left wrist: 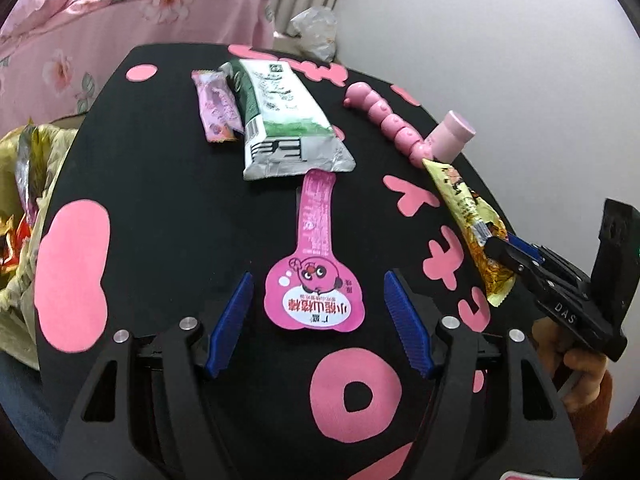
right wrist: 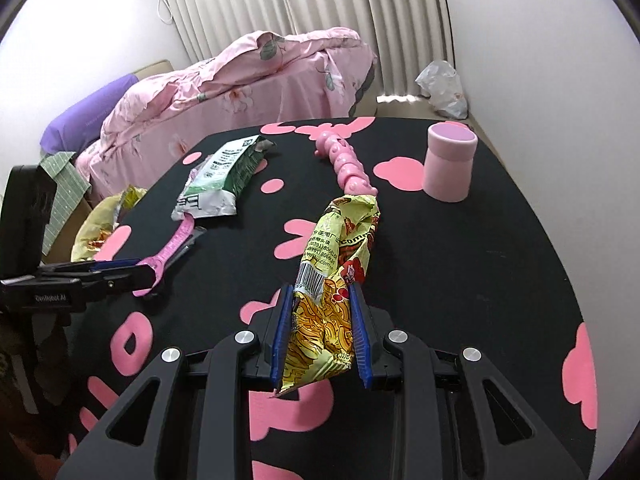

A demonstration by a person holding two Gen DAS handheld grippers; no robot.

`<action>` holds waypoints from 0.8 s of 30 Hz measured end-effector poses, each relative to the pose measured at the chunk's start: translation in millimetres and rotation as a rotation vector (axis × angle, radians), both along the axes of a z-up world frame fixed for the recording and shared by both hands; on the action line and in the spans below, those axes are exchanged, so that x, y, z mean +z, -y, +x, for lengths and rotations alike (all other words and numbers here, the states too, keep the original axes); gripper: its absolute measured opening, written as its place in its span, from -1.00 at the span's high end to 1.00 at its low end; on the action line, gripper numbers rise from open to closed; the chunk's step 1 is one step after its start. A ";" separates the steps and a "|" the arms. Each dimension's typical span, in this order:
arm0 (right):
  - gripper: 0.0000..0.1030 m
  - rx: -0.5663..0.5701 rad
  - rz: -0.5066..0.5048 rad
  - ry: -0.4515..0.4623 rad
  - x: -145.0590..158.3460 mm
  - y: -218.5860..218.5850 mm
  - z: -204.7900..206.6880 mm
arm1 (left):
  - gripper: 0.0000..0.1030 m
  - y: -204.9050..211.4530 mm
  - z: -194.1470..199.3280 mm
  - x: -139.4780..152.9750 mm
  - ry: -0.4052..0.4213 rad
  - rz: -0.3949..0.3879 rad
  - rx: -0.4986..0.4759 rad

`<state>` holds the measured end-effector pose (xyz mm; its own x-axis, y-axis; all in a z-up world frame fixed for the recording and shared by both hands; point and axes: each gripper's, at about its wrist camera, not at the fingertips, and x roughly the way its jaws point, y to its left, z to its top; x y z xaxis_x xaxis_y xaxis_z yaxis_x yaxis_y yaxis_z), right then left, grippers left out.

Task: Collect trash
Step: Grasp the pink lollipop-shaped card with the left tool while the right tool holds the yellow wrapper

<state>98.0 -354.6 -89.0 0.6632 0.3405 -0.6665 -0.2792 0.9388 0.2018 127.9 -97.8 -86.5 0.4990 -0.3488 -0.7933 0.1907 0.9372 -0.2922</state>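
The right gripper (right wrist: 320, 332) is seen with its blue fingers (right wrist: 280, 332) clamped on the lower part of a yellow noodle-snack wrapper (right wrist: 340, 264), which is held crumpled between them with its upper end pointing away toward the pink beaded toy (right wrist: 347, 164). From the left wrist view, the same wrapper (left wrist: 468, 216) is seen stretched above the right side of the surface, with the right gripper (left wrist: 500, 250) closed on it near its lower end.

The left gripper (left wrist: 318, 320) is held low over the black surface (left wrist: 168, 184) printed with pink shapes, its fingers (left wrist: 232, 320) spread apart on either side of the round end of a pink lollipop-shaped wrapper (left wrist: 316, 276). No contact between these fingers and that wrapper is seen. The wrapper's narrow tail is tucked under the edge of a flattened green-and-white milk carton (left wrist: 280, 120), and a small pink sachet (left wrist: 218, 106) lies just beside the carton on its left.

A pink cylindrical container (right wrist: 450, 164) stands upright near the far right of the surface, next to the beaded toy. Beyond the left edge of the surface, a bag of wrappers (left wrist: 20, 208) is seen, open at the top. A bed with a pink floral cover (right wrist: 240, 80) stands behind the surface.
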 end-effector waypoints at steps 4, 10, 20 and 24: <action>0.47 0.006 -0.003 -0.004 -2.6 0.5 -0.9 | 0.00 -6.5 -0.2 0.3 -0.034 -0.029 0.028; 0.28 0.010 -0.024 -0.051 -14.8 -2.4 2.0 | 0.61 -8.3 -5.0 -2.0 -0.044 -0.050 0.043; 0.01 -0.012 0.045 -0.014 -5.8 8.8 -2.9 | 0.88 -3.8 -14.4 33.9 0.173 0.186 0.053; -0.02 -0.051 0.045 -0.013 -5.1 13.4 0.1 | 0.24 -3.8 -10.7 21.5 0.102 0.090 0.035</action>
<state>98.0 -368.1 -94.1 0.6715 0.3365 -0.6602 -0.2284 0.9416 0.2476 117.2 -94.0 -65.1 0.5891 -0.2590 -0.7655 0.1814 0.9655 -0.1870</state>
